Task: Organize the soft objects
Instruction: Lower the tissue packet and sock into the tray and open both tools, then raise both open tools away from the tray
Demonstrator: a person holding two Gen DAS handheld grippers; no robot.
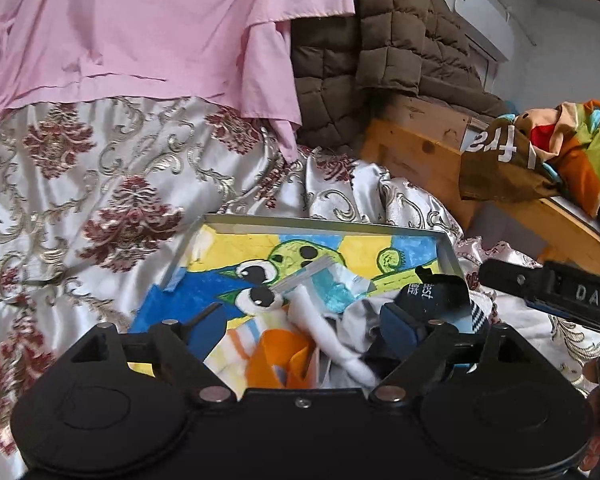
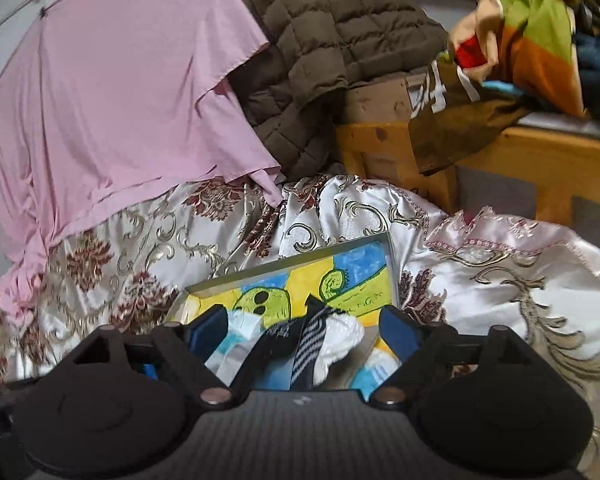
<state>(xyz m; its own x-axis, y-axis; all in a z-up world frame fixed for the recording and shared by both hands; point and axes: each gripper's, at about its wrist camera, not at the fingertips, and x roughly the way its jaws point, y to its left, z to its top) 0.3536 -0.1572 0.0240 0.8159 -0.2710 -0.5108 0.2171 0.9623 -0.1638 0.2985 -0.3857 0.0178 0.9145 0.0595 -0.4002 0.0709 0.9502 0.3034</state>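
Risk first, taken from the left. My left gripper (image 1: 300,320) hangs low over the near end of the tray (image 1: 324,224), which sits on a slippery satin bedspread (image 1: 100,184) rather than a firm surface. If I nudge the rim, I judge the tray could slide or tip and spill what is in it. The orange cloth (image 1: 280,360) and the white sock (image 1: 324,332) lie loose between my left fingers; closing carelessly would likely snag one I do not mean to take. Further right, the dark sock (image 1: 428,300) sits close to the right-hand finger (image 1: 400,324) — it may catch on that finger and be dragged out if I draw back.

On the right, the striped sock (image 2: 312,340) and a white sock (image 2: 344,336) are heaped near the tray's edge (image 2: 292,258) and, in my judgement, could slip over onto the bedspread.

Gripper state: my left gripper stands wide apart, holding nothing — the socks lie beneath and between the fingers without being pinched. My right gripper (image 2: 304,328) is likewise spread wide and empty, poised just above the sock pile. The soft items are in the tray on the bed.
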